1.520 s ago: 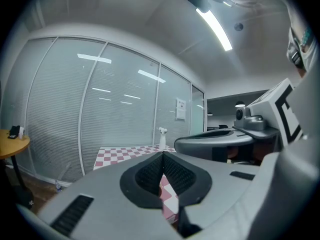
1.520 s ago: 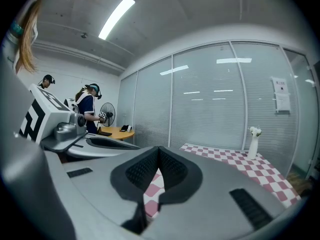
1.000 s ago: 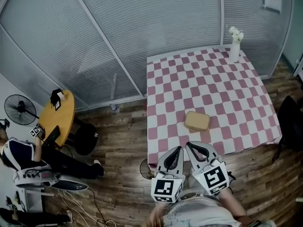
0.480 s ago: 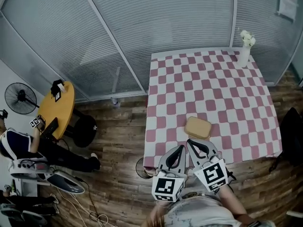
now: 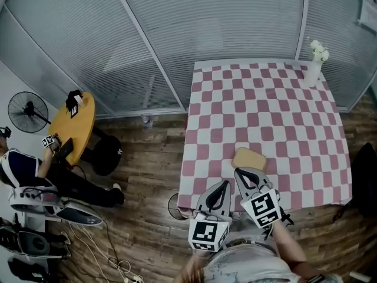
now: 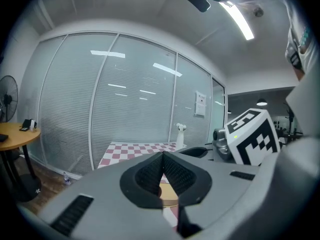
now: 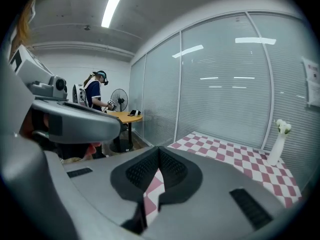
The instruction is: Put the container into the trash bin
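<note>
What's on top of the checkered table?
A tan container near the front edge and a white vase with flowers at the far right corner. The right gripper covers the container's near edge.

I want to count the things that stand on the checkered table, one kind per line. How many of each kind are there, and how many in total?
container: 1
vase with flowers: 1
Total: 2
</note>
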`<state>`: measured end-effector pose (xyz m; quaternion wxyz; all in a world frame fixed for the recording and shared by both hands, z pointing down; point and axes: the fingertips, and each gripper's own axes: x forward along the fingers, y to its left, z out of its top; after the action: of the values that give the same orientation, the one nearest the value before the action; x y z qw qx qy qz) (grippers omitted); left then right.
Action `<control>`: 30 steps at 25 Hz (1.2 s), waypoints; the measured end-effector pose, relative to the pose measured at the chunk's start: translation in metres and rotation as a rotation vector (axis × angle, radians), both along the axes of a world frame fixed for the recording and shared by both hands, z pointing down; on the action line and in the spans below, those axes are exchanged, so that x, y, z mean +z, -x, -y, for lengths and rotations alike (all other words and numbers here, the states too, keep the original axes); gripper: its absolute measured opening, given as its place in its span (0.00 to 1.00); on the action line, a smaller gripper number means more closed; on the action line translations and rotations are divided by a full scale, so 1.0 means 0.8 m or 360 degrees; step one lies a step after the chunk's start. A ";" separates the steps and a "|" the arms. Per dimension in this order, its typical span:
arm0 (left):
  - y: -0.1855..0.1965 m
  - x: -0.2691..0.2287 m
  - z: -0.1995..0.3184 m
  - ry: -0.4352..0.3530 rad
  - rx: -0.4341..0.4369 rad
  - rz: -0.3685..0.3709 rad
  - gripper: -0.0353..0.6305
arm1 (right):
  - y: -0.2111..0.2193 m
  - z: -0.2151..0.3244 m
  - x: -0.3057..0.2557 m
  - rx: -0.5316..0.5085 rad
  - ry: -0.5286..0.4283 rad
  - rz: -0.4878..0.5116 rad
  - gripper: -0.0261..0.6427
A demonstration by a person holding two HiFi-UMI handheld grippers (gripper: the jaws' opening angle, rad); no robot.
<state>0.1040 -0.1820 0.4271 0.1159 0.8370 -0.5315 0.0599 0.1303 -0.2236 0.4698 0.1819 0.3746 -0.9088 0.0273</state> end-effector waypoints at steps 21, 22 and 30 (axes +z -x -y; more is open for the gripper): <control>0.056 0.010 0.024 0.0078 0.0015 -0.0028 0.06 | -0.007 0.051 0.146 0.0011 0.0308 -0.0486 0.03; 0.058 0.012 0.024 0.0082 0.0016 -0.0030 0.06 | -0.007 0.050 0.155 0.0003 0.0333 -0.0502 0.03; 0.069 0.021 0.021 0.0114 0.0016 -0.0032 0.06 | -0.013 0.056 0.210 -0.0022 0.0452 -0.0615 0.03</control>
<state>0.0485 -0.1988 0.4443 0.1509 0.8355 -0.5235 0.0711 0.1410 -0.2685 0.6376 0.4035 0.3372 -0.8467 0.0814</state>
